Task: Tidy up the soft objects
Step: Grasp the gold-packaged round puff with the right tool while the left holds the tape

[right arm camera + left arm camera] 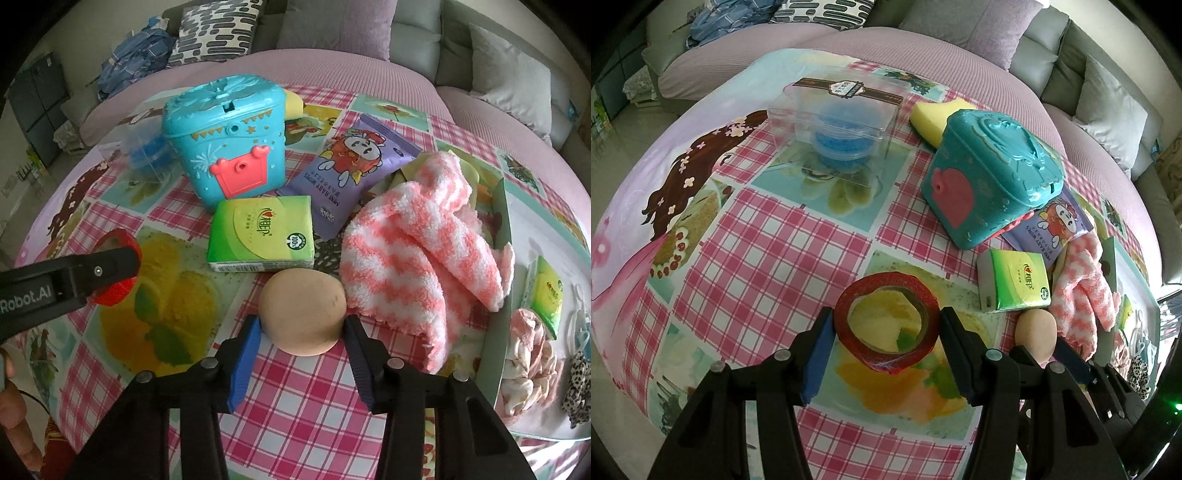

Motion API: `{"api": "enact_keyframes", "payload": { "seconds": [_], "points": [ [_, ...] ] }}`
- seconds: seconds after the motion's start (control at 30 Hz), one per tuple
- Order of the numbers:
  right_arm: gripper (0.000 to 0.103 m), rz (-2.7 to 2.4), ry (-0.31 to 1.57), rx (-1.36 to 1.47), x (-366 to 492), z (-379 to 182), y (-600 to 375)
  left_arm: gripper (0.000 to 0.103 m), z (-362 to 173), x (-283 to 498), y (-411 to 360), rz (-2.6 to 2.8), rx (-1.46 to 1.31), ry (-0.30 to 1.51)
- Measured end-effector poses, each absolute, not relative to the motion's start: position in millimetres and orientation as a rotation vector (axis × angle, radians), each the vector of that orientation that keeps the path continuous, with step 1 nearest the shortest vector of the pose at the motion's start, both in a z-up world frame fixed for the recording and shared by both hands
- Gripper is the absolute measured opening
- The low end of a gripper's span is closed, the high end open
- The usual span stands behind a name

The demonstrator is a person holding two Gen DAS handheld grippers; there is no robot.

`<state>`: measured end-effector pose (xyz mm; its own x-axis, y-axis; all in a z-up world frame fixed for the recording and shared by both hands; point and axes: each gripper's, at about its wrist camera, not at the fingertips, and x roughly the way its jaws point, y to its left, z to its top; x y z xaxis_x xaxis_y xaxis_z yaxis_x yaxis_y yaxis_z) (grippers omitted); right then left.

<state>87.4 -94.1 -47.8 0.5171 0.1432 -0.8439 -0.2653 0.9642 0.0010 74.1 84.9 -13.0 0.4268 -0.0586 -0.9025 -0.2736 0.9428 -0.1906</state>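
1. Left claw (886, 332): jaws spread wide around a red tape roll (888, 325) lying flat on the surface (768, 229); pads just beside the roll's outer wall, contact not clear.
2. Right claw (303, 332): jaws open, flanking a tan sponge ball (303, 312) that rests on the surface; whether the blue pads touch it cannot be told.
3. Pink-and-white fuzzy socks (417, 251): heaped just right of the ball, against the wall of a pale green tray (498, 332).
4. Tray contents: a small green tissue pack (546, 291) and patterned scrunchies (528, 365).
5. Green tissue pack (262, 234): just behind the ball.
6. Purple baby wipes pack (347, 177): behind the tissues, beside a teal toy box (225, 136).
7. Clear plastic box (834, 122): far side, blue object inside; yellow sponge (934, 118) beside it.
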Motion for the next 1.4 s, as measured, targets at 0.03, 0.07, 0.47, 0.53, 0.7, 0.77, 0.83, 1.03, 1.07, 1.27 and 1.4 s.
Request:
{"api": "enact_keyframes", "payload": {
  "seconds": [0.03,0.07,0.47,0.53,0.7,0.77,0.83,1.03,1.07,1.27,1.4],
  "points": [
    [0.049,0.247,0.998,-0.132,87.4,-47.7,-94.2,0.059,-13.2,74.4,85.6,0.136,-0.331,1.127],
    [0.049,0.248,0.997,-0.131,87.3,-47.6,-94.3,0.059,-12.8,74.6,85.2,0.136,-0.330,1.127],
    [0.048,0.261,0.977,-0.081,80.7,-34.9,-103.2,0.059,0.0,73.6,72.6,0.138,-0.319,1.094],
    [0.048,0.260,0.964,-0.073,77.9,-28.9,-105.6,0.059,4.0,72.8,70.9,0.135,-0.314,1.082],
    [0.045,0.256,0.928,-0.067,72.7,-12.9,-112.7,0.059,10.8,72.2,65.1,0.126,-0.299,1.062],
    [0.044,0.250,0.908,-0.060,69.9,-4.7,-118.1,0.059,17.6,73.5,57.8,0.117,-0.281,1.048],
    [0.044,0.234,0.886,-0.048,67.8,5.0,-127.3,0.059,23.1,76.2,51.0,0.109,-0.263,1.043],
    [0.043,0.171,0.858,0.007,71.7,20.9,-161.5,0.059,39.5,88.3,17.4,0.039,-0.220,1.028],
    [0.043,0.167,0.860,0.016,72.0,20.7,-166.5,0.059,40.2,89.4,14.0,0.037,-0.211,1.027],
    [0.043,0.180,0.889,0.064,72.0,15.6,-186.4,0.059,35.3,93.1,-0.4,0.051,-0.190,1.052],
    [0.043,0.233,0.917,0.036,70.8,6.3,-171.1,0.059,28.8,91.5,0.7,0.068,-0.195,1.059]
  ]
}}
